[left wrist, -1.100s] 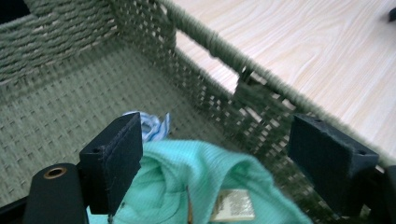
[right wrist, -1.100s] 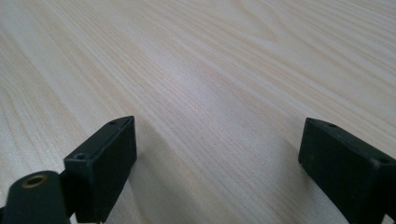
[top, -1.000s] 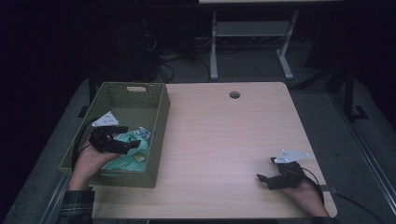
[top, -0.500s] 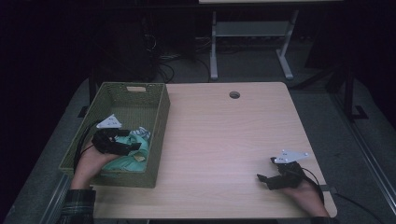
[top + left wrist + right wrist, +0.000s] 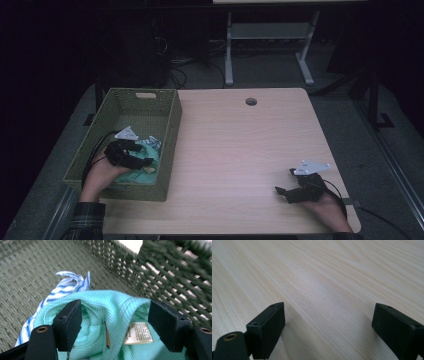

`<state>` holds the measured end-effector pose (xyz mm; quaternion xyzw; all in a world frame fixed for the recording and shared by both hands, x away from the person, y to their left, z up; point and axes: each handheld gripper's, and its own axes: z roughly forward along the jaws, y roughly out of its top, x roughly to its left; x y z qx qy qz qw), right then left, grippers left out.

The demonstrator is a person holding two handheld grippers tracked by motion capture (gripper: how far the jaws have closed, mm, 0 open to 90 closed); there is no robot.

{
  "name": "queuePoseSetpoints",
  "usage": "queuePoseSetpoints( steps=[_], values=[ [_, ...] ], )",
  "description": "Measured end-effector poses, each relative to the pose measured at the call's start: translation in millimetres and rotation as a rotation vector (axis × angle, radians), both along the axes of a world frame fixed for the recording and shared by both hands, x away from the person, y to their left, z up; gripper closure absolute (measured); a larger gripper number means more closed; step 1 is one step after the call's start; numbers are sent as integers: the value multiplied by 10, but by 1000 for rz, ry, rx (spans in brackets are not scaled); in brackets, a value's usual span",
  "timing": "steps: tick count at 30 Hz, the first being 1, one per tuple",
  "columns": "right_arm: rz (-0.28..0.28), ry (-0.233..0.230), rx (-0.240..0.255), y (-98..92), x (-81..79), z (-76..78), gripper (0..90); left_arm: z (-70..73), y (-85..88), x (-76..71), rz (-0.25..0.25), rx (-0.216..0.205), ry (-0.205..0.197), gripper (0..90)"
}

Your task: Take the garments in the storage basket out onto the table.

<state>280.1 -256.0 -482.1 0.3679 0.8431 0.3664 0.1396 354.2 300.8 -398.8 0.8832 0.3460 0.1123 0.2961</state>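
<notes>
From the high view, my left gripper [image 5: 142, 161] sits down in the green basket [image 5: 170, 125] at the surface's left edge, over the mint cloth [image 5: 145, 172], while my right gripper [image 5: 281, 191] rests near the front right corner. In the left gripper view, the jaws have just been closing but stand apart astride a cloth fold, with a striped cloth [image 5: 67, 285] behind. In the right gripper view, the jaws stand wide apart over bare wood.

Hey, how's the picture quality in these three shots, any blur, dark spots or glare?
High view: dim, the room beyond the table nearly black, the green basket murky. Left gripper view: bright, the mint cloth and its label fairly sharp, the basket wall at top right smeared and blown out white behind. Right gripper view: a soft sheen on the wood, far grain out of focus.
</notes>
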Motion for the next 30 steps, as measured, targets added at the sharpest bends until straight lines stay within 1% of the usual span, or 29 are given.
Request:
queuePoseSetpoints(
  steps=[1, 3, 5, 6, 7, 8, 10, 12, 14, 17, 18, 20, 22, 23, 25, 29, 30],
  values=[
    [0, 0, 0, 0, 0, 0, 111, -8, -7, 3, -3, 6, 3, 268],
    [0, 0, 1, 0, 0, 0, 111, -29, -25, 8, -5, 29, 22, 268],
    [0, 0, 1, 0, 0, 0, 111, -48, -36, 19, -7, 50, 28, 269],
    [0, 0, 0, 0, 0, 0, 111, -58, -45, 18, -1, 53, 38, 269],
    [0, 0, 0, 0, 0, 0, 111, -64, -46, 23, -7, 59, 40, 286],
    [0, 0, 0, 0, 0, 0, 111, -76, -56, 23, 2, 67, 52, 297],
    [0, 0, 0, 0, 0, 0, 111, -99, -67, 35, -1, 94, 62, 299],
    [0, 0, 0, 0, 0, 0, 111, -123, -88, 39, 5, 124, 80, 303],
    [0, 0, 0, 0, 0, 0, 111, -134, -99, 45, -8, 143, 81, 315],
    [0, 0, 1, 0, 0, 0, 111, -133, -98, 48, -10, 143, 85, 353],
    [0, 0, 0, 0, 0, 0, 111, -135, -97, 49, -2, 137, 89, 367],
    [0, 0, 1, 0, 0, 0, 111, -138, -95, 55, -1, 139, 102, 424],
    [0, 0, 0, 0, 0, 0, 111, -142, -101, 56, -3, 137, 124, 459],
    [0, 0, 0, 0, 0, 0, 111, -143, -103, 58, -2, 136, 133, 497],
    [-1, 1, 1, 0, 0, 0, 111, -143, -105, 61, -3, 137, 144, 543],
    [0, 0, 0, -1, 1, 0, 111, -136, -96, 64, 5, 118, 149, 724],
    [0, 0, 0, -1, 1, 0, 111, -133, -95, 64, 10, 115, 148, 747]
  ],
)
